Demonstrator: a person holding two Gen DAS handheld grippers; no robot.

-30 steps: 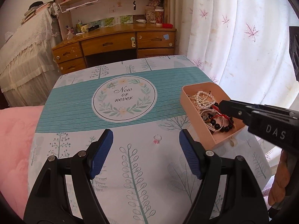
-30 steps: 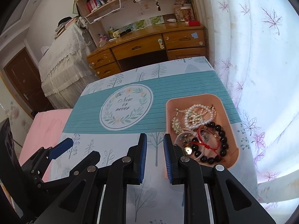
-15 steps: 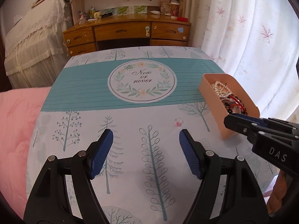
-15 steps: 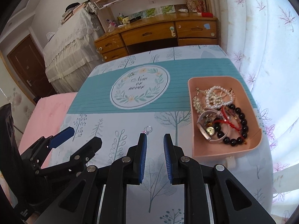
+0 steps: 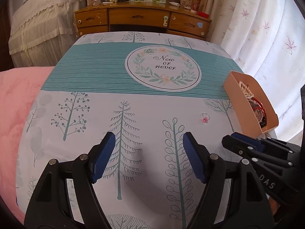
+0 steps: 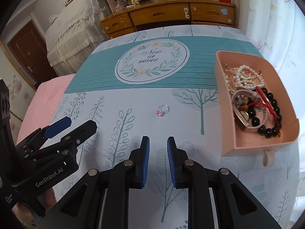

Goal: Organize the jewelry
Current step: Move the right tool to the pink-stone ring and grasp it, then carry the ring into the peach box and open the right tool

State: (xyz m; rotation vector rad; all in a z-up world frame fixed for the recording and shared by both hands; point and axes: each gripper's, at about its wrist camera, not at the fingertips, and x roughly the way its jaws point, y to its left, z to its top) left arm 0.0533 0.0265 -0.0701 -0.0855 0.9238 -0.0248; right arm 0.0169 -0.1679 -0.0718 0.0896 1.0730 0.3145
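Note:
A small ring with a pink stone [image 6: 162, 110] lies on the patterned tablecloth, also in the left wrist view [image 5: 205, 118]. A second small silver ring [image 5: 150, 51] lies at the far rim of the "Now or never" circle and shows in the right wrist view [image 6: 142, 47]. A pink tray [image 6: 253, 147] at the right holds pearl, black-bead and red-cord bracelets [image 6: 253, 99]; it also shows in the left wrist view [image 5: 238, 95]. My left gripper [image 5: 148, 158] is open and empty above the near cloth. My right gripper [image 6: 158, 160] has its jaws a narrow gap apart, empty, short of the pink ring.
A pink quilt [image 5: 13, 114] borders the table on the left. A wooden desk with drawers [image 5: 141, 22] stands behind the table. White curtains [image 5: 266, 28] hang at the right. The tray sits close to the table's right edge.
Both grippers have drawn back toward the near edge of the table and tilted down. The tray and pink ring now sit farther ahead. The jaws have not changed.

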